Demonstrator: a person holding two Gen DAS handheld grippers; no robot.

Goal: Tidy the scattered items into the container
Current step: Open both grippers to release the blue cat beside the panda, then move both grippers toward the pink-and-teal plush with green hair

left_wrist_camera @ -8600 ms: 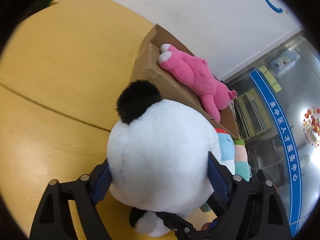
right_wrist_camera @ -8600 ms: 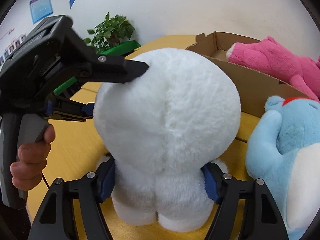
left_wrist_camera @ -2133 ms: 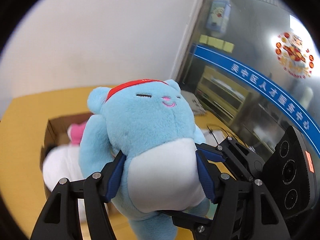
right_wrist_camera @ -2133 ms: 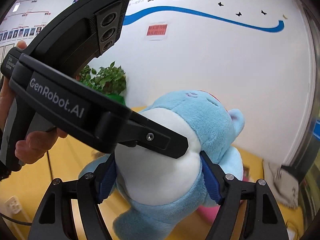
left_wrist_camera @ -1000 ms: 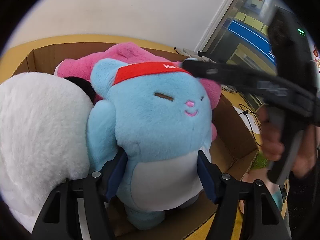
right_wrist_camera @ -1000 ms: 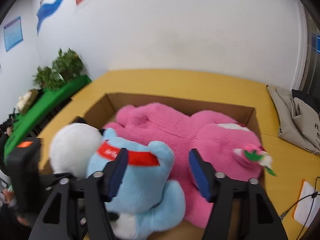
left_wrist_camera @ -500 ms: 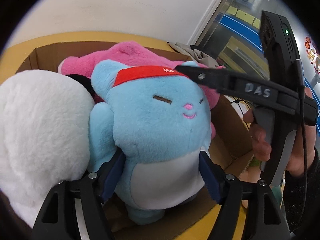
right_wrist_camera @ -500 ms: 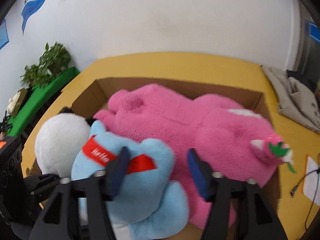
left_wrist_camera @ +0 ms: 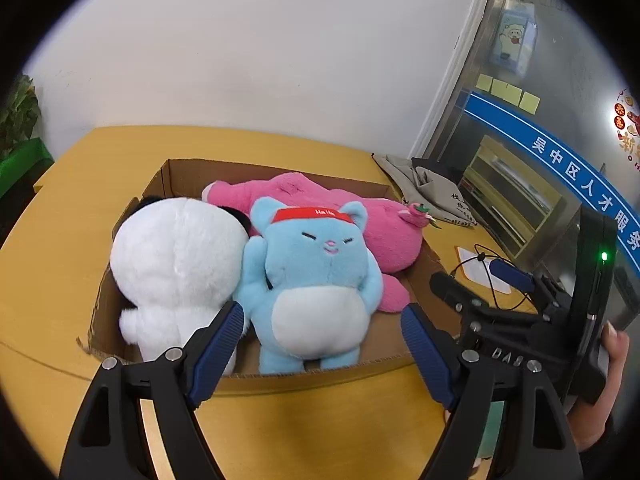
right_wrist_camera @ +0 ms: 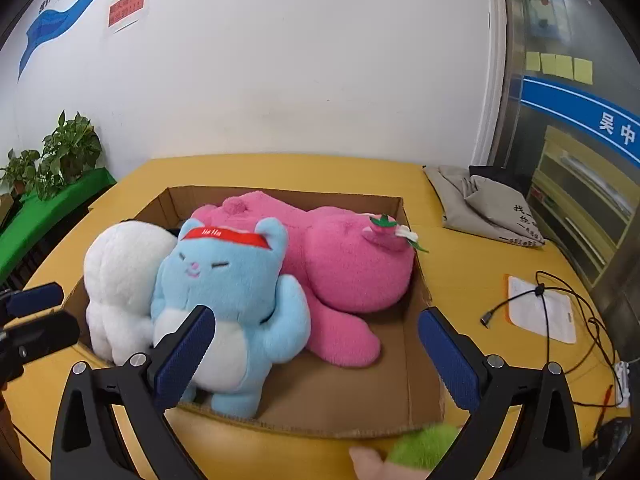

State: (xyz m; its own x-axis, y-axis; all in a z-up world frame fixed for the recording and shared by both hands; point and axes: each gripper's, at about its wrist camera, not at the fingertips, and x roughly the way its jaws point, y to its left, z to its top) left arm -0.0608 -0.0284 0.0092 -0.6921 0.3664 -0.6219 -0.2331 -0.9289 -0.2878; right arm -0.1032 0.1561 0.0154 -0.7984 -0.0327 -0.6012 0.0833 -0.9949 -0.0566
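Left wrist view: left gripper (left_wrist_camera: 320,332) jaws opening, nothing between the pads, blue toy (left_wrist_camera: 312,280) already standing in the box (left_wrist_camera: 320,376) just past the fingertips, leaning on white toy (left_wrist_camera: 176,264), pink toy (left_wrist_camera: 360,216) lying lengthwise behind. Right wrist view: right gripper (right_wrist_camera: 316,344) jaws opening wide, empty, aimed down into the box's free near-right corner. Remaining item looks like the green toy (right_wrist_camera: 424,446) on the surface (right_wrist_camera: 472,272) outside the box's near wall, right under the right gripper, partly cut off at frame bottom, long axis can't tell. Right hand is much the nearer, so it likely takes it; both grippers tilted moderately downward, clear of the box rim. Grey bag (right_wrist_camera: 480,200) and cable (right_wrist_camera: 532,296) lie off to the right.
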